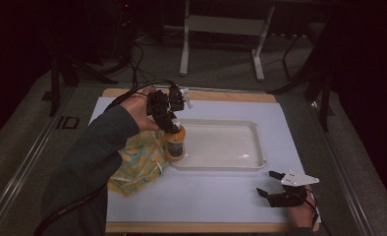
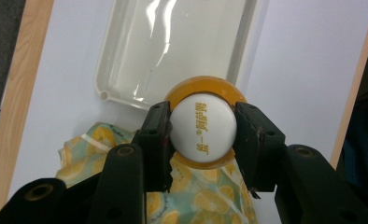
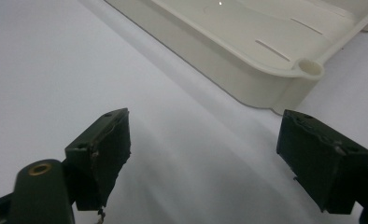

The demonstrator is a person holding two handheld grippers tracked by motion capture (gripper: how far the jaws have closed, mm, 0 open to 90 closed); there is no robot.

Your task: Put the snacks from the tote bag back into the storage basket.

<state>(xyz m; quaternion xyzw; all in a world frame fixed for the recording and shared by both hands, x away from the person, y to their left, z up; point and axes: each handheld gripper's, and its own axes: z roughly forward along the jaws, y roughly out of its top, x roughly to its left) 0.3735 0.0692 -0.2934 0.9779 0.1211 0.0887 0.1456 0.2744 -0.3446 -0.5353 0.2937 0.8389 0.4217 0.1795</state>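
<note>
A small orange bottle with a white cap printed with yellow characters is upright at the left end of the white tray. My left gripper comes down from above and is shut on the cap, one black jaw on each side. I cannot tell whether the bottle's base rests on anything. A lemon-patterned cloth bag lies crumpled just left of the tray, under the bottle. My right gripper rests low on the white mat at the front right, open, holding nothing.
The tray holds nothing inside; its corner lies just ahead of my right gripper. A white mat covers the wooden tabletop. The cloth bag spreads toward the left front. Cables trail off the left.
</note>
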